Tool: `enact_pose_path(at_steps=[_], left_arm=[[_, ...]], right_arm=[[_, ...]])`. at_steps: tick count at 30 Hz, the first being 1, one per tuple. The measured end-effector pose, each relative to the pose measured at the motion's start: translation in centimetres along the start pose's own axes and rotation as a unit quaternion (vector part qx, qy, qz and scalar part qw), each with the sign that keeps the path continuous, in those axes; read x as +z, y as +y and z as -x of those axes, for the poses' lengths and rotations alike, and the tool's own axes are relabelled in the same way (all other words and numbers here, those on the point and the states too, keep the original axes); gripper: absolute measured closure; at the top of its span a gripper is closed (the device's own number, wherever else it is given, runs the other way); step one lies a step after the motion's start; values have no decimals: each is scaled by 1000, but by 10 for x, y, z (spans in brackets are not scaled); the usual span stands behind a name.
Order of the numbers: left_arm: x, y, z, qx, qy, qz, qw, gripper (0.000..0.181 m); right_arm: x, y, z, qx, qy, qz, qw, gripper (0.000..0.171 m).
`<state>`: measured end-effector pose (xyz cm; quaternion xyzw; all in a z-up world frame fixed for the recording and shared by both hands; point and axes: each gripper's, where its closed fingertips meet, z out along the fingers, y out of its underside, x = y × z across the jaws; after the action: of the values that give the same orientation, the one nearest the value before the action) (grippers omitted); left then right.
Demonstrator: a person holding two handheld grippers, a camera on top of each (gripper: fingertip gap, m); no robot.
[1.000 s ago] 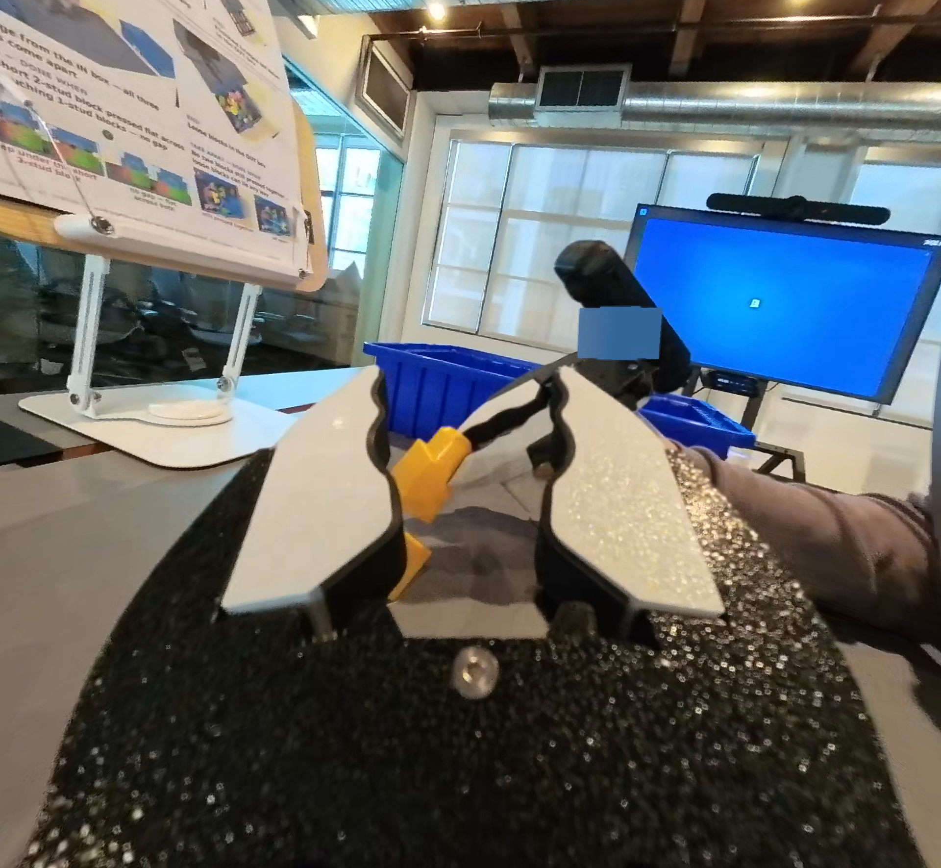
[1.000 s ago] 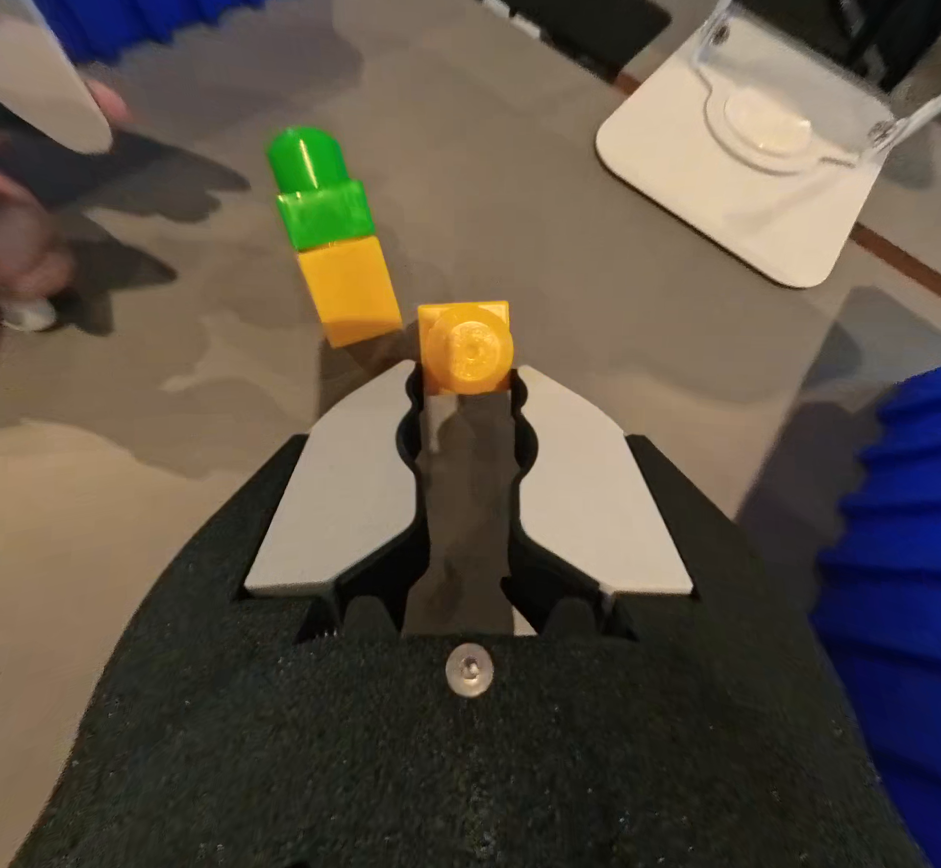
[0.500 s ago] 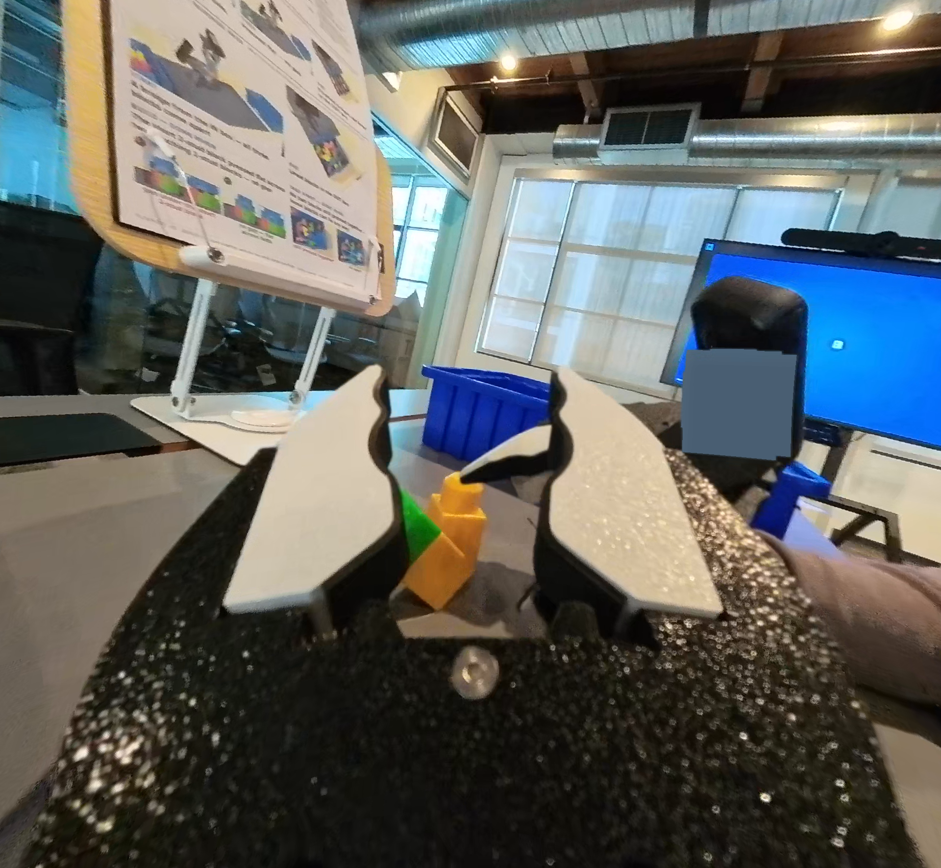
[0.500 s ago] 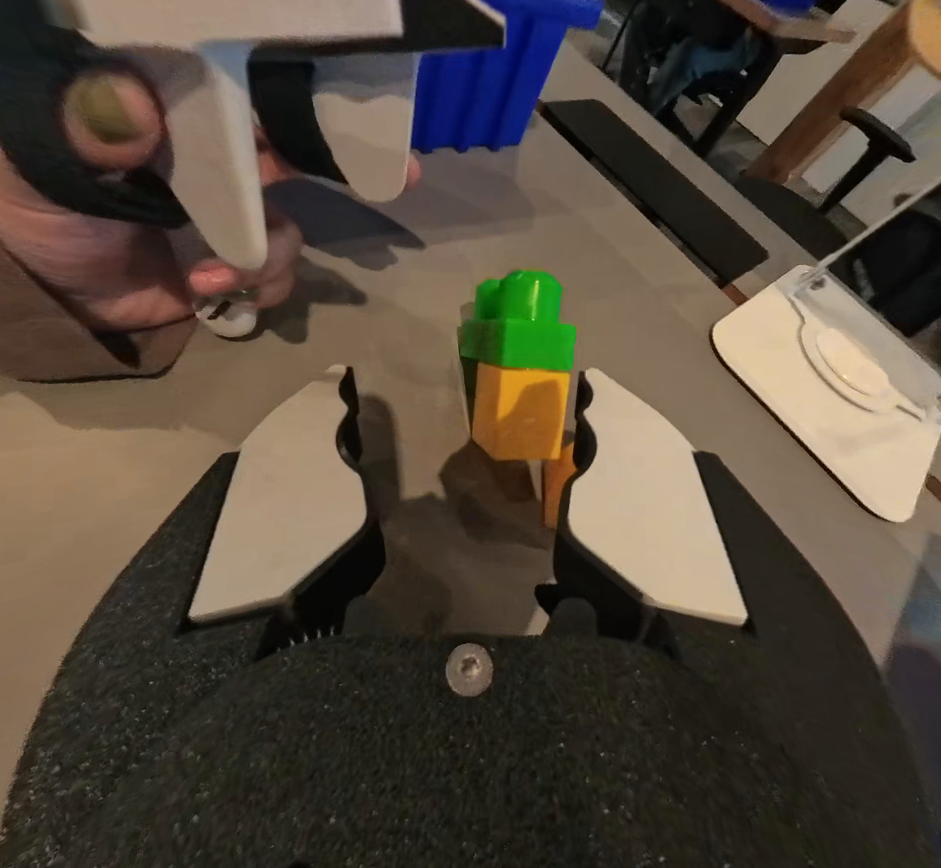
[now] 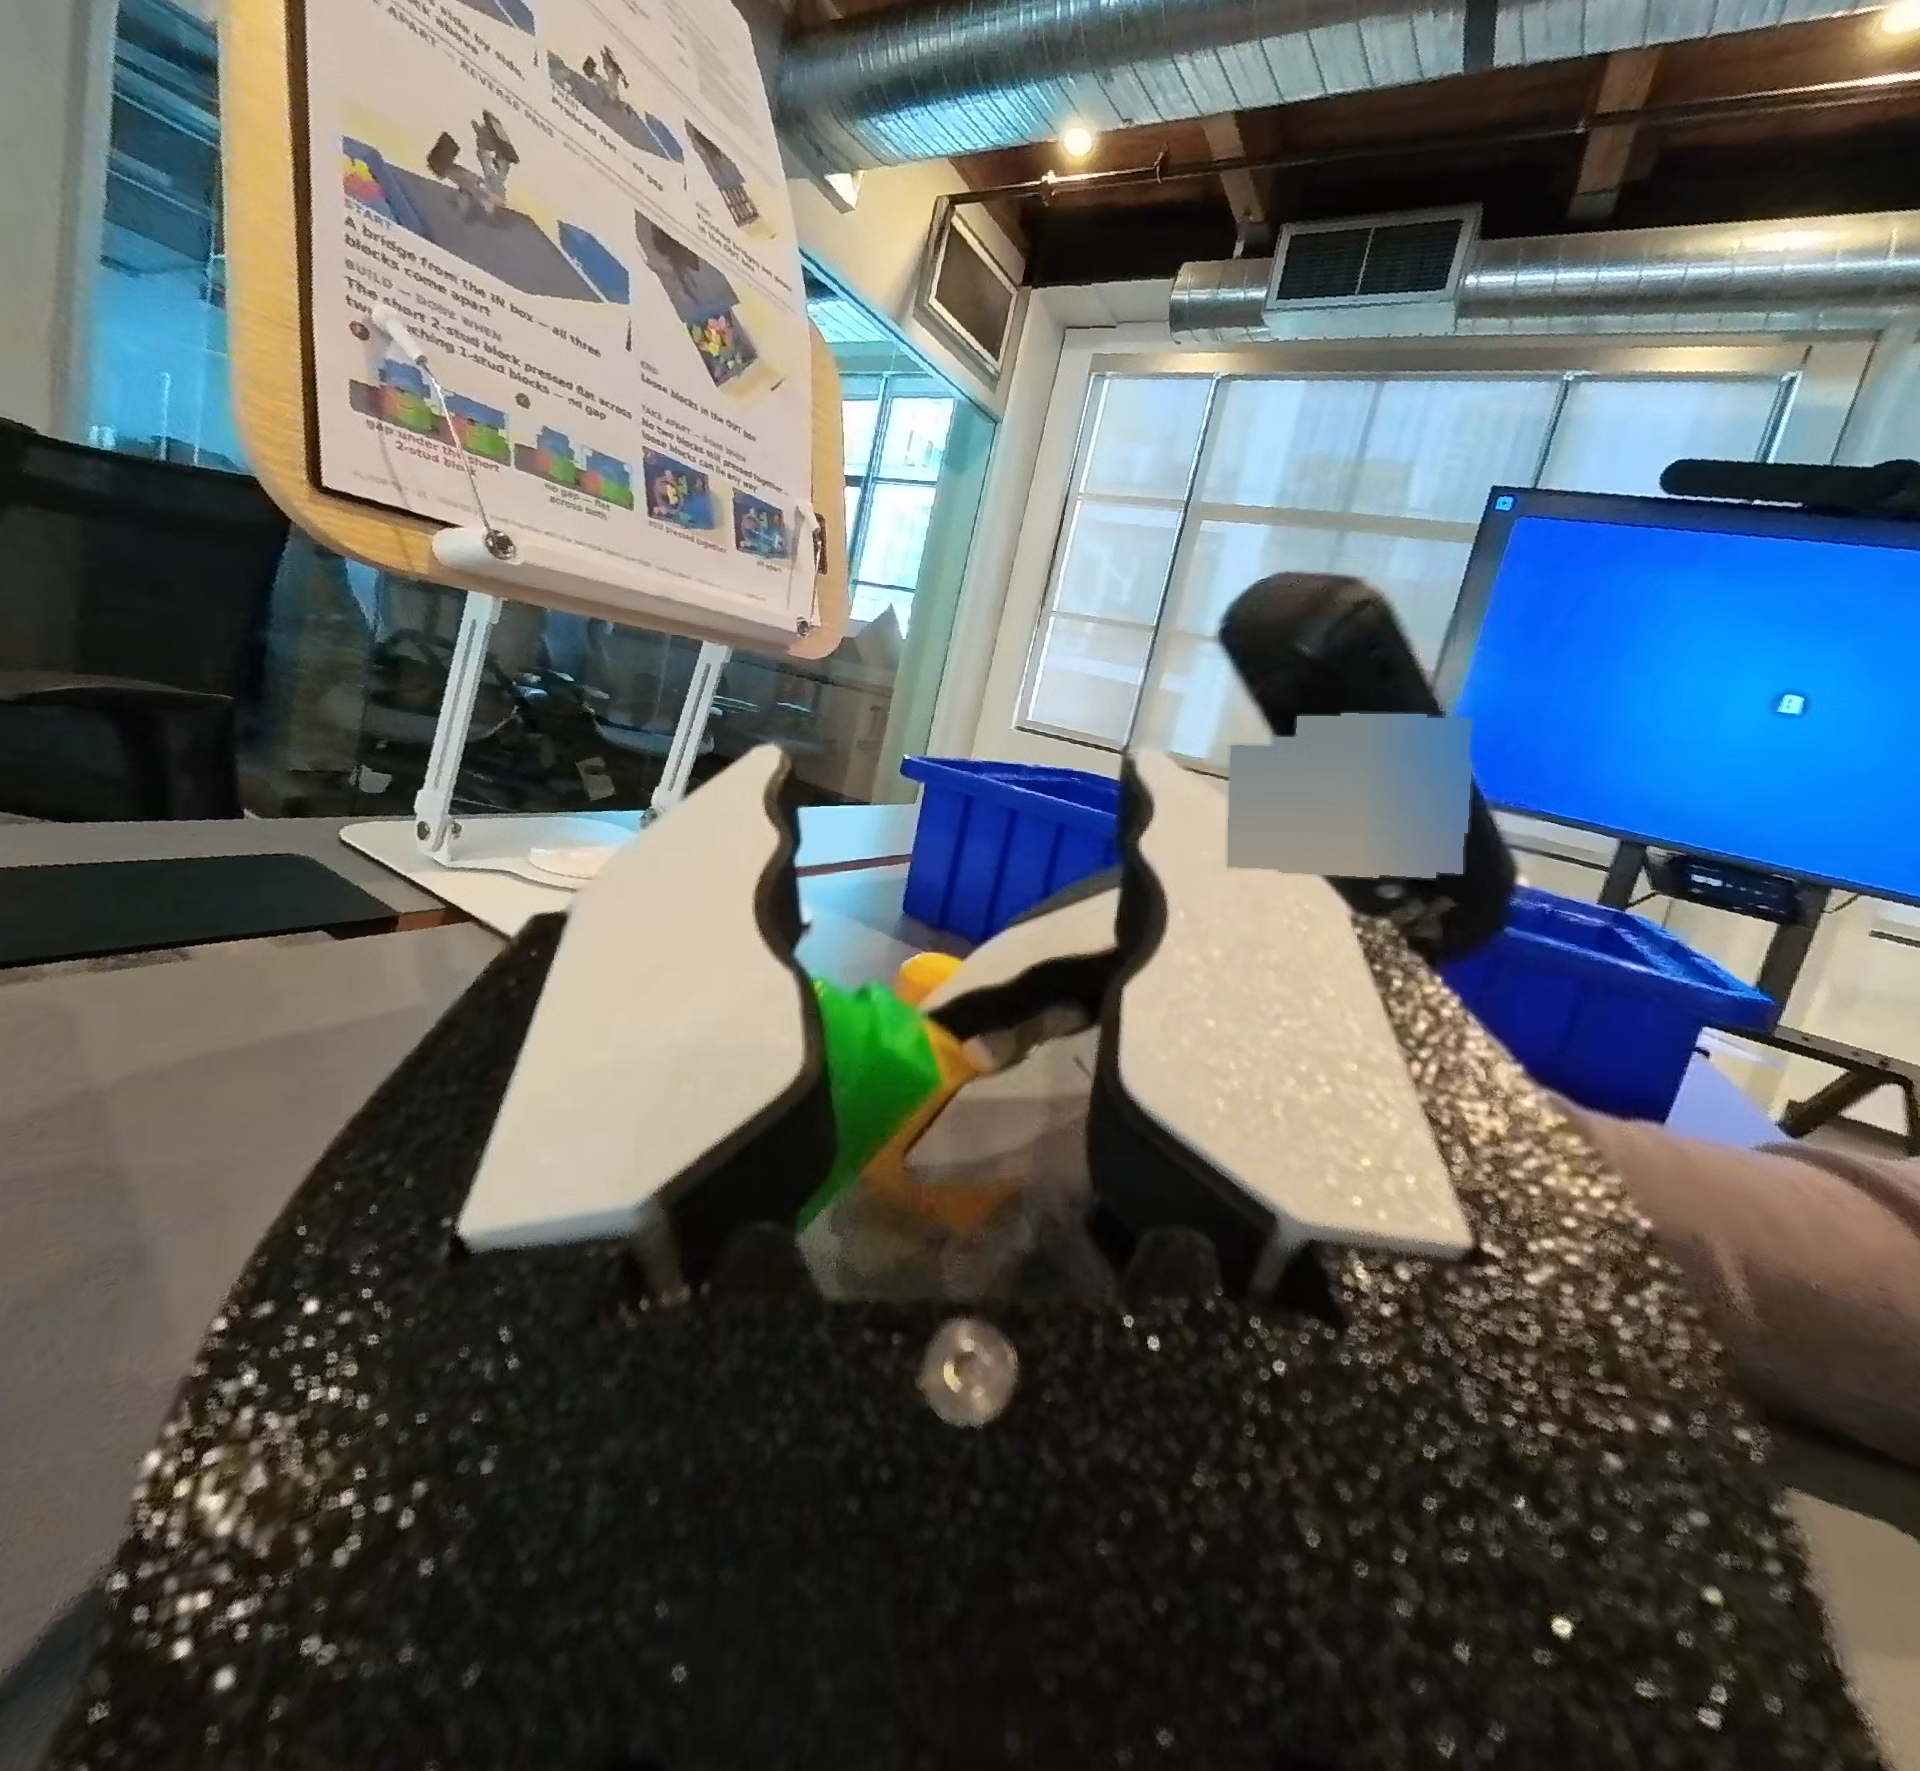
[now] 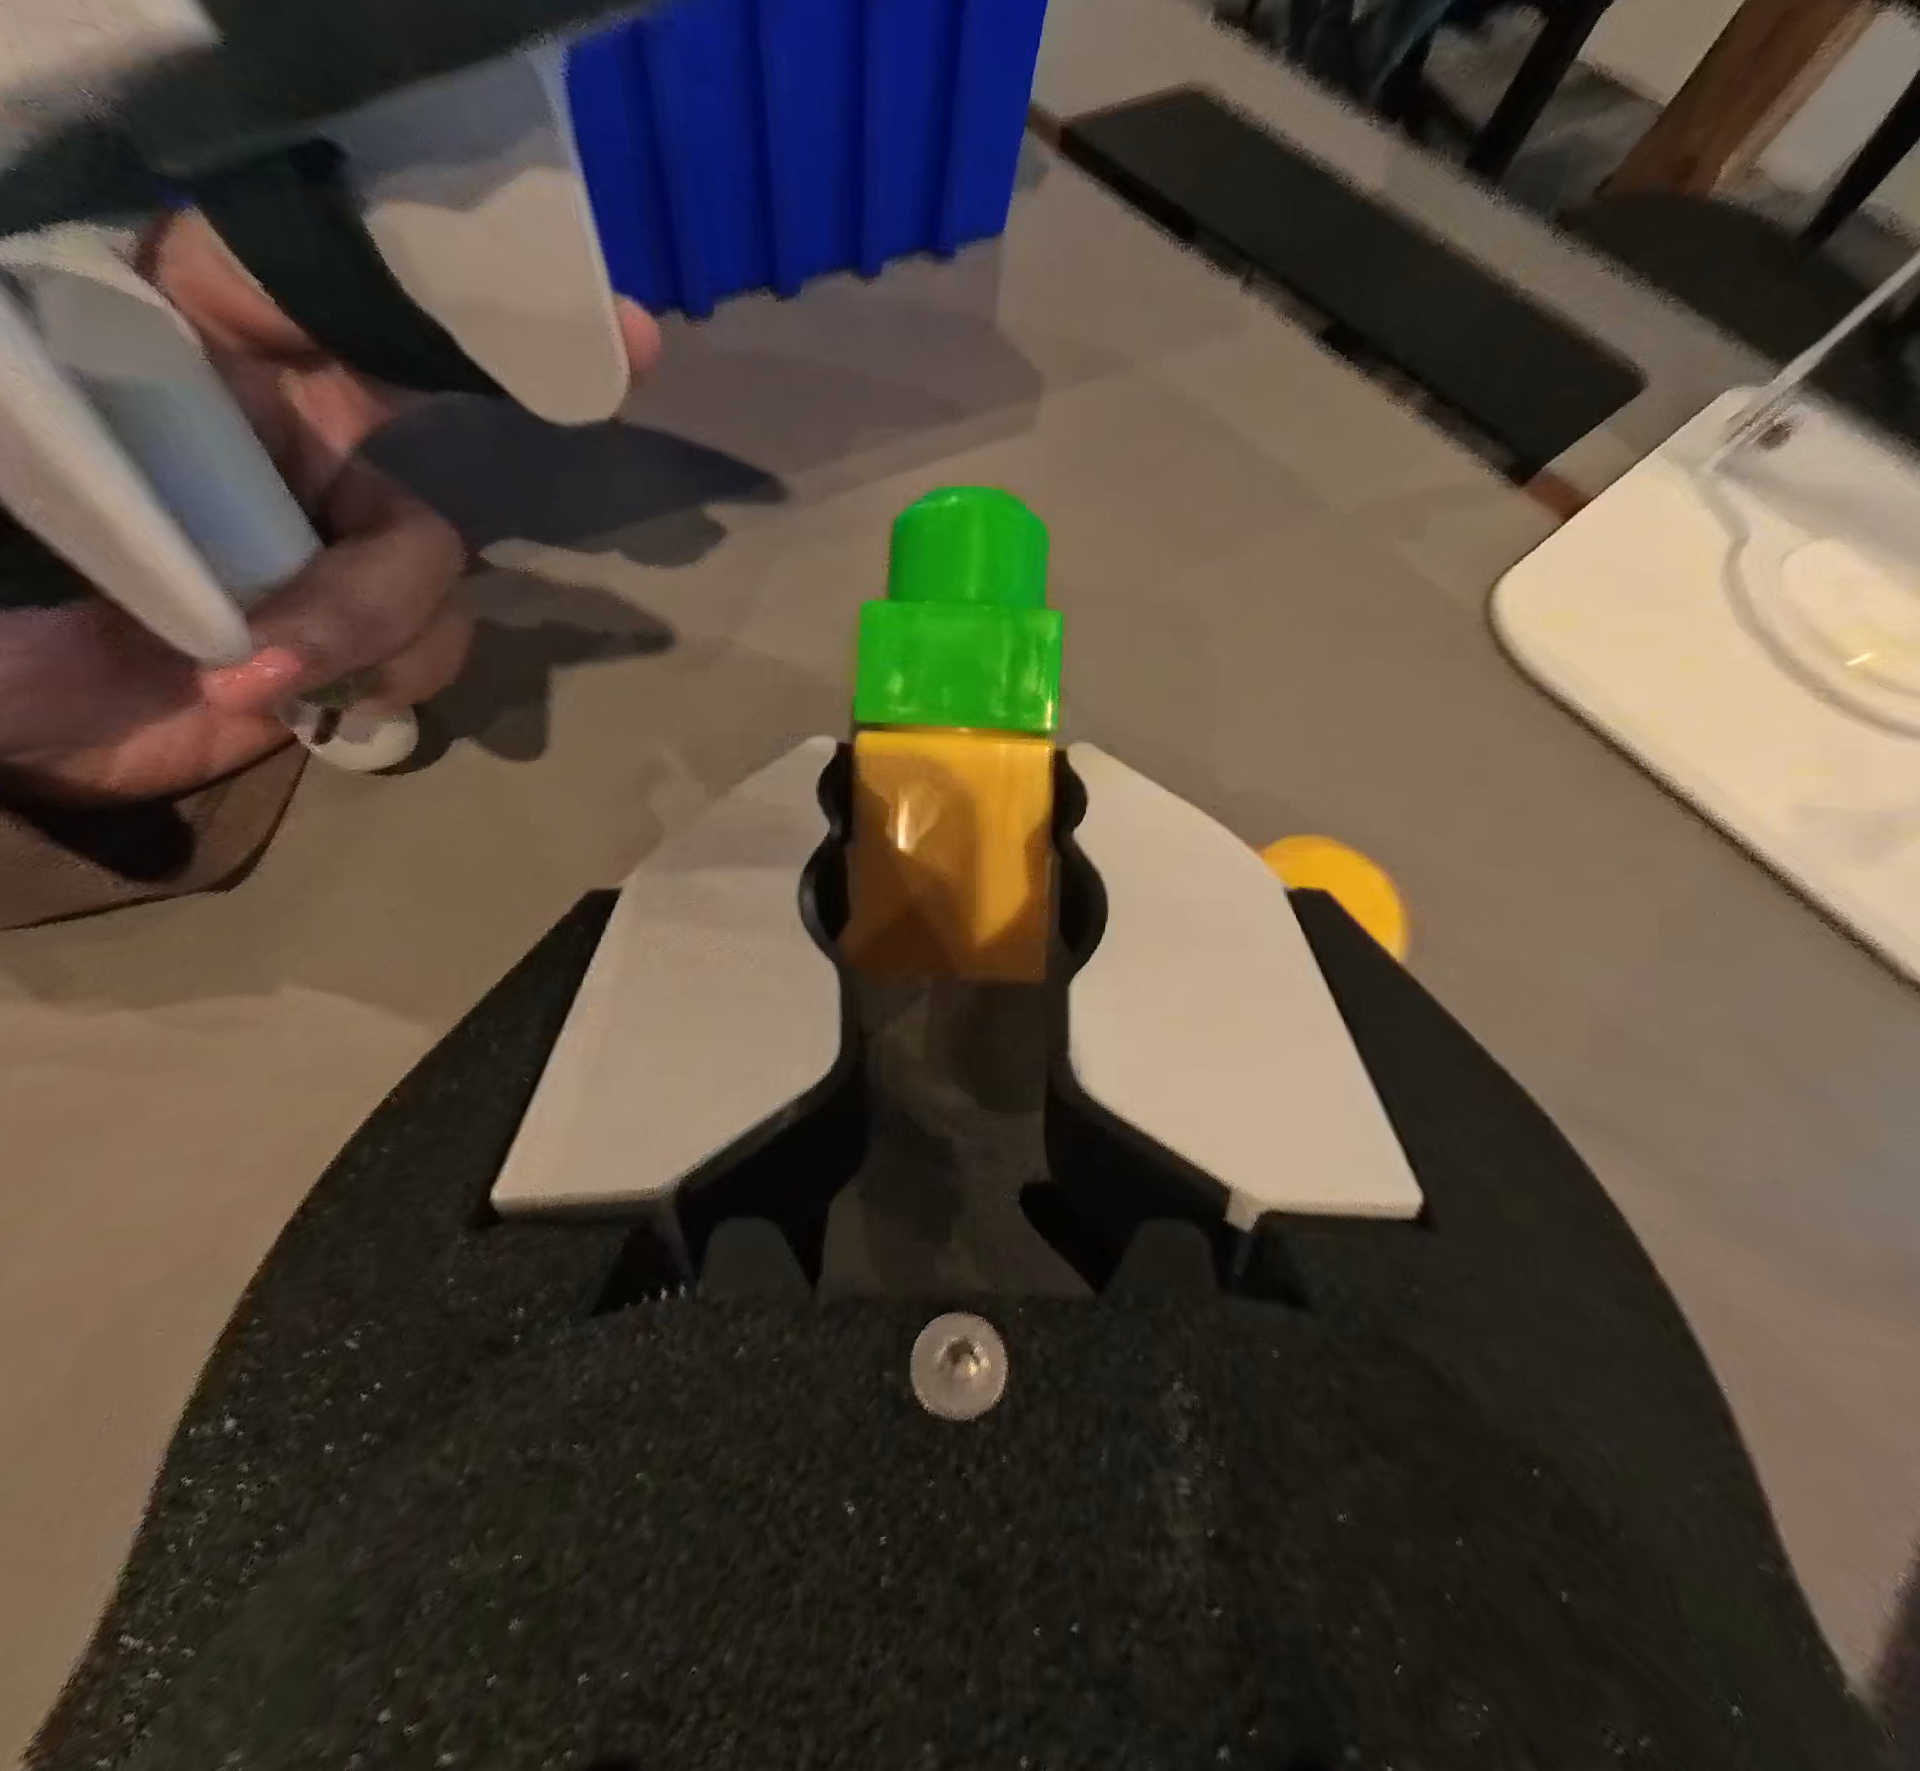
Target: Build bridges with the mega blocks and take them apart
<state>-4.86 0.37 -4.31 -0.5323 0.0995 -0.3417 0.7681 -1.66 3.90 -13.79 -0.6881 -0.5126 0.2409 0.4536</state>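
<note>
My right gripper (image 6: 951,765) is shut on the yellow block (image 6: 951,864) of a two-block stack, with a green block (image 6: 961,661) on its far end, low over the grey table (image 6: 1195,526). A loose yellow block (image 6: 1335,890) lies just right of its right finger. My left gripper (image 5: 956,776) is open. The green block (image 5: 873,1067), the yellow one (image 5: 940,1202) and a right-gripper fingertip (image 5: 1029,983) show between its jaws. In the right wrist view one of its fingers (image 6: 520,267) hangs at the upper left, apart from the stack, with a hand (image 6: 260,661) on it.
A blue bin (image 6: 810,111) stands behind the stack; it shows in the left wrist view (image 5: 997,848) with a second bin (image 5: 1590,1004) to its right. A white stand base (image 6: 1714,682) carrying an instruction board (image 5: 540,267) is at the right. A black mat (image 6: 1351,267) lies beyond. Spacing between my two grippers at the tips: around 10 centimetres.
My right gripper let go of the single yellow block, opened around the green-and-yellow stack, then shut on its yellow block. My left gripper moved closer to the stack and stayed open.
</note>
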Motion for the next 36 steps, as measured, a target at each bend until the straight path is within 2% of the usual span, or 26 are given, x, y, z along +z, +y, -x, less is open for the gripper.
enact_pose_path(at_steps=[2,4,7,13,15,17,19,25,28,31,34,36], left_arm=[[1,1,-2,20,-1,8,1000,120],[4,12,-8,82,-1,55,995,110],[8,30,-22,184,10,112,976,102],[5,47,-48,200,91,150,964,105],[3,48,-52,216,108,150,959,112],[-2,52,-63,225,147,150,952,123],[-5,54,-70,210,173,149,951,136],[-4,52,-68,93,198,176,960,143],[-4,48,-65,67,196,167,964,144],[-4,45,-63,43,197,164,966,145],[-5,41,-65,10,211,157,965,146],[-7,37,-71,-38,236,148,960,148]], right_arm=[[-14,-11,-1,-43,2,-40,998,135],[-29,-14,5,-118,-6,-71,990,135],[-49,-16,25,-226,-56,-163,959,135],[-68,-24,27,-215,-102,-220,946,135],[-72,-20,39,-206,-160,-213,942,135],[-75,-14,51,-151,-233,-191,941,135],[-78,-12,55,-104,-276,-175,939,135],[-82,-16,52,-57,-293,-180,937,135],[-78,-13,48,-42,-287,-171,942,114],[-77,-8,49,-44,-291,-160,942,134],[-82,-13,51,-25,-313,-159,936,135],[-91,-17,54,7,-352,-169,920,135]])
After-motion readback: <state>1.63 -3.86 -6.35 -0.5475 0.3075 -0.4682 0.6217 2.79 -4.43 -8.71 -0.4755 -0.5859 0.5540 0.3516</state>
